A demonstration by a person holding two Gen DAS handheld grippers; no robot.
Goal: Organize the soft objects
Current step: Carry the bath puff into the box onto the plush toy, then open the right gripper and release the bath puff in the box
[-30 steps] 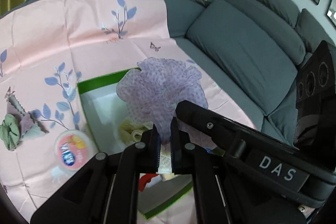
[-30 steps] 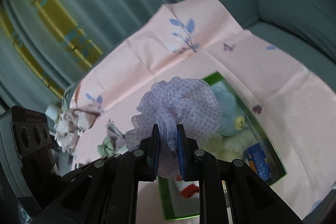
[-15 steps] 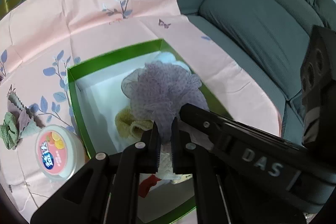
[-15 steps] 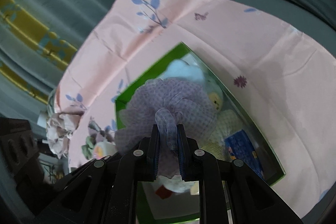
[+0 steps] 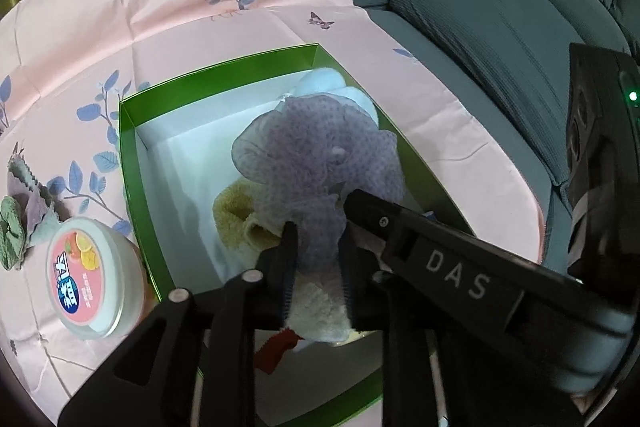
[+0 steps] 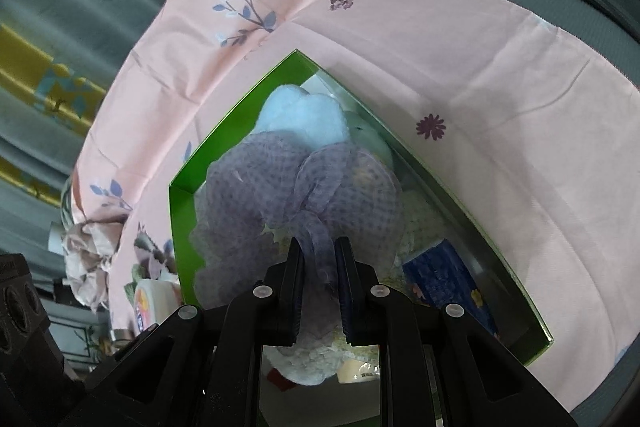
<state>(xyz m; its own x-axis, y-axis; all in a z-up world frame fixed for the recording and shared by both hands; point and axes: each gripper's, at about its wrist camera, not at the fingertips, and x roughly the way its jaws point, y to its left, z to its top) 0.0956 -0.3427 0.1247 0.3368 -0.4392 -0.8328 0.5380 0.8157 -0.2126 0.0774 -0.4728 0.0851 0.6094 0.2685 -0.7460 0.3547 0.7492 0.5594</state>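
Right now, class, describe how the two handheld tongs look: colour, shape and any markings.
Both tongs are matte black, angular plastic. The left tongs and the right tongs each have two flat fingers with blue ribbed pads and round silver pivot pins on the linkage arms. Seen from the left, the right tongs' body bears white letters "DAS".

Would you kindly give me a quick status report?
Left claw opening, purple mesh pouf between its fingers. Right claw shut on pouf. Pouf inside green box, on other soft items. Nothing blocking.

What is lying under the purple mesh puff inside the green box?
Under the purple mesh puff show a yellow towel, a light blue plush and a white fluffy cloth; the rest is covered.
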